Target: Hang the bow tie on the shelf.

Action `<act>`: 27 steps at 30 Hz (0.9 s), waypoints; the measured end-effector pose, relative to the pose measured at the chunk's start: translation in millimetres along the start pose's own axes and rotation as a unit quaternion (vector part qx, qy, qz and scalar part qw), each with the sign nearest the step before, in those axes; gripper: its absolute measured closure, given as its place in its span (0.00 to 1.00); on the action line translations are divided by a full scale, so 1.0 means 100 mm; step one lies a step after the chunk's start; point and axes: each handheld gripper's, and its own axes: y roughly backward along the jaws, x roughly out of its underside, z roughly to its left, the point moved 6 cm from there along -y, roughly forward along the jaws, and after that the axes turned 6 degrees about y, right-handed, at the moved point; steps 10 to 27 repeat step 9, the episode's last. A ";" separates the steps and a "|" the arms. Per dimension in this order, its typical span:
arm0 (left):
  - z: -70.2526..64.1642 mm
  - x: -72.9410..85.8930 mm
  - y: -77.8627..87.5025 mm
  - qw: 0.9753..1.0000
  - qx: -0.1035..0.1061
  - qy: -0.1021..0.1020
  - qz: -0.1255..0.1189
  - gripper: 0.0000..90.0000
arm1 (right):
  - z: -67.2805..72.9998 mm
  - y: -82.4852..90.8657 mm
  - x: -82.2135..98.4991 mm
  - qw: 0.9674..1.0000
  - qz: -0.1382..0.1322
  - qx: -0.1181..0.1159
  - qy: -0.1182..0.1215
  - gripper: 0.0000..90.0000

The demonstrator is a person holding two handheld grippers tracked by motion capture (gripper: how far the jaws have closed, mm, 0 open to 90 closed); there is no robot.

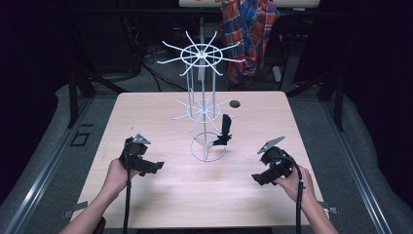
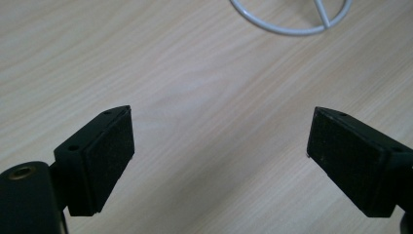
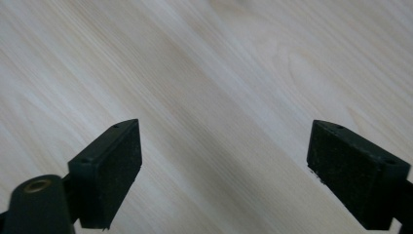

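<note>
Beyond the left claw, the wire stand's base ring is cut off by the top edge; small black object on the stand, identity indiscernible.

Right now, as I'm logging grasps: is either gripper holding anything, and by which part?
Nothing is held. The left gripper and right gripper both stand open over bare table.

Plaid shirt hanging behind table; grey floor mat.

No readable text, label, brand, number or sign on anything in view.
</note>
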 end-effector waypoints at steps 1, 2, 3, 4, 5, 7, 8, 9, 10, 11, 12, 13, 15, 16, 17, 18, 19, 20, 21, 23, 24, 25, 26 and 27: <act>0.00 0.00 0.00 1.000 0.000 0.000 0.000 0.11 | 0.00 0.00 0.00 1.000 0.000 0.000 0.000 0.13; 0.01 -0.01 0.01 1.000 -0.001 0.002 -0.006 0.11 | -0.01 -0.02 0.01 1.000 0.006 0.002 0.002 0.12; 0.01 -0.01 0.02 1.000 -0.003 0.003 -0.007 0.12 | -0.02 -0.04 0.02 1.000 0.017 0.001 0.008 0.09; 0.01 -0.01 0.02 1.000 -0.001 0.005 -0.007 0.12 | -0.02 -0.06 0.02 1.000 0.018 -0.001 0.009 0.08; 0.00 0.00 0.01 1.000 0.008 0.008 -0.003 0.15 | -0.03 -0.10 0.03 0.999 0.030 0.002 0.020 0.05; 0.00 0.00 0.00 1.000 0.011 0.007 0.000 0.16 | -0.04 -0.11 0.03 0.999 0.032 0.000 0.021 0.05; 0.00 0.01 -0.01 1.000 0.016 0.008 0.004 0.16 | -0.05 -0.12 0.04 0.999 0.032 -0.002 0.020 0.05; 0.00 0.01 -0.01 1.000 0.017 0.009 0.003 0.16 | -0.07 -0.13 0.05 0.999 0.034 -0.003 0.020 0.05; 0.00 0.01 -0.01 1.000 0.017 0.009 0.003 0.16 | -0.07 -0.13 0.05 0.999 0.034 -0.003 0.020 0.05; 0.00 0.01 -0.01 1.000 0.017 0.009 0.003 0.16 | -0.07 -0.13 0.05 0.999 0.034 -0.003 0.020 0.05; 0.00 0.01 -0.01 1.000 0.017 0.009 0.003 0.16 | -0.07 -0.13 0.05 0.999 0.034 -0.003 0.020 0.05; 0.00 0.01 -0.01 1.000 0.017 0.009 0.003 0.16 | -0.07 -0.13 0.05 0.999 0.034 -0.003 0.020 0.05; 0.00 0.01 -0.01 1.000 0.017 0.009 0.003 0.16 | -0.07 -0.13 0.05 0.999 0.034 -0.003 0.020 0.05; 0.00 0.01 -0.01 1.000 0.017 0.009 0.003 0.16 | -0.07 -0.13 0.05 0.999 0.034 -0.003 0.020 0.05; 0.00 0.01 -0.01 1.000 0.017 0.009 0.003 0.16 | -0.07 -0.13 0.05 0.999 0.034 -0.003 0.020 0.05; 0.00 0.01 -0.01 1.000 0.017 0.009 0.003 0.16 | -0.07 -0.13 0.05 0.999 0.034 -0.003 0.020 0.05; 0.00 0.01 -0.01 1.000 0.017 0.009 0.003 0.16 | -0.07 -0.13 0.05 0.999 0.034 -0.003 0.020 0.05; 0.00 0.01 -0.01 1.000 0.017 0.009 0.003 0.16 | -0.07 -0.13 0.05 0.999 0.034 -0.003 0.020 0.05; 0.00 0.01 -0.01 1.000 0.017 0.009 0.003 0.16 | -0.07 -0.13 0.05 0.999 0.034 -0.003 0.020 0.05; 0.00 0.01 -0.01 1.000 0.017 0.009 0.003 0.16 | -0.07 -0.13 0.05 0.999 0.034 -0.003 0.020 0.05; 0.00 0.01 -0.01 1.000 0.017 0.009 0.003 0.16 | -0.07 -0.13 0.05 0.999 0.034 -0.003 0.020 0.05; 0.00 0.01 -0.01 1.000 0.017 0.009 0.003 0.16 | -0.07 -0.13 0.05 0.999 0.034 -0.003 0.020 0.05; 0.00 0.01 -0.01 1.000 0.017 0.009 0.003 0.16 | -0.07 -0.13 0.05 0.999 0.034 -0.003 0.020 0.05; 0.00 0.01 -0.01 1.000 0.017 0.009 0.003 0.16 | -0.07 -0.13 0.05 0.999 0.034 -0.003 0.020 0.05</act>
